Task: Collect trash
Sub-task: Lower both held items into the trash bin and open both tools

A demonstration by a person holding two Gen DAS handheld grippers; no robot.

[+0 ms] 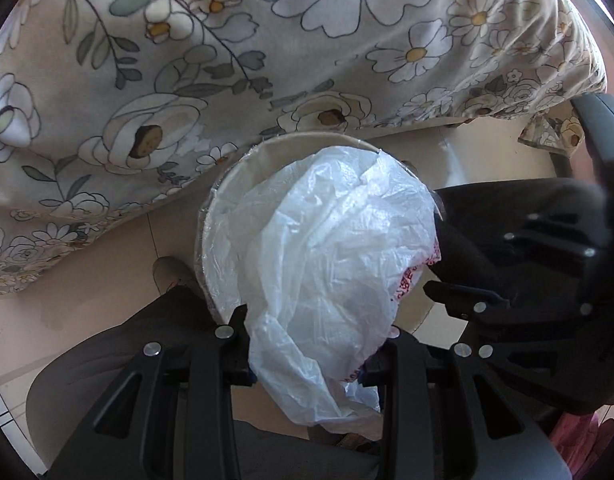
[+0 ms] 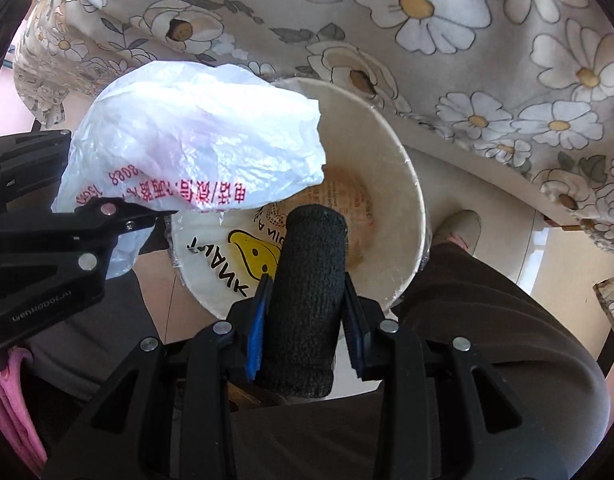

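Observation:
My left gripper is shut on a crumpled white plastic bag with red print, held over a round cream bin. In the right wrist view the bag hangs over the left part of the bin, with the left gripper on its lower edge. My right gripper is shut on a black knitted roll whose far end reaches over the bin's mouth. Printed paper and a yellow smiley wrapper lie inside the bin. The right gripper's body shows at the right in the left wrist view.
A bed with a floral sheet stands just behind the bin and fills the upper views. The person's dark trouser legs and a slipper are beside the bin on the pale floor.

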